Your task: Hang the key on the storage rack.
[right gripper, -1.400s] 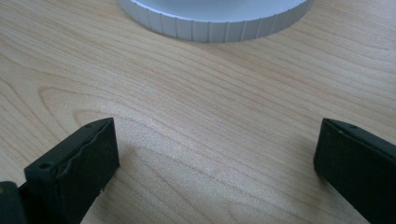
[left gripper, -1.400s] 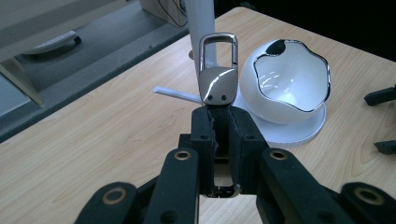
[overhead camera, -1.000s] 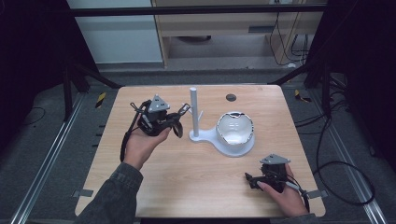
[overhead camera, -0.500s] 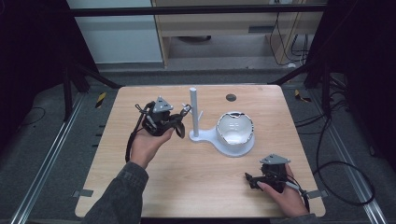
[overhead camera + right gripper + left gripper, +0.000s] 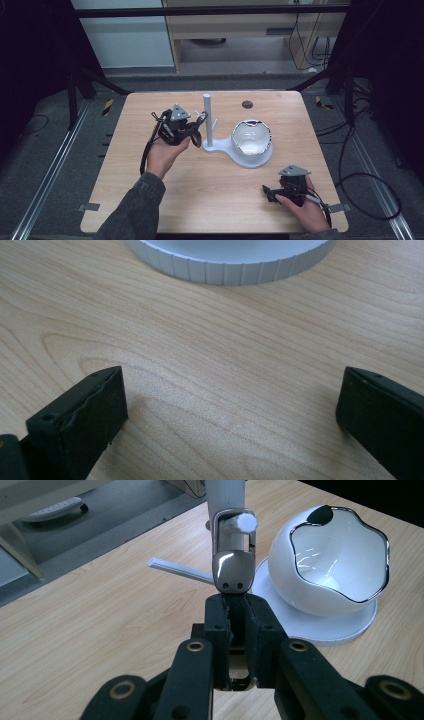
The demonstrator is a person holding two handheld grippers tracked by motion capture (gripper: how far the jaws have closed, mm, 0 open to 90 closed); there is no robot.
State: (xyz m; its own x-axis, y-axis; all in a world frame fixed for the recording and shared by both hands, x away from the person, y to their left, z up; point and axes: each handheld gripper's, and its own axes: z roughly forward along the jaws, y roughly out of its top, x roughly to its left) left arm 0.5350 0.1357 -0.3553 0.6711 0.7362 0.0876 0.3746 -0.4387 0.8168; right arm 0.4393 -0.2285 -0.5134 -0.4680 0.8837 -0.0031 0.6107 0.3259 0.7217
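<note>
We hold the left gripper (image 5: 235,630) pinched tight on a small metal clasp (image 5: 233,570) looped over a peg of the white stand (image 5: 207,120) beside the white bowl (image 5: 252,137); it has edged nearer the post since earlier, while our right gripper (image 5: 230,405) rests spread wide on the table (image 5: 210,200)

Wooden table (image 5: 150,200) — white stand (image 5: 240,155) on it

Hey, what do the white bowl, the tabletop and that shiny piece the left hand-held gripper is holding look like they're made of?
The white bowl looks like glazed ceramic: glossy, with bright reflections and a wavy silvery rim. The tabletop looks like light wood or wood-look laminate with a matte grain pattern; which one, I cannot tell. The shiny piece in the left hand-held gripper looks like polished metal, mirror-bright.
</note>
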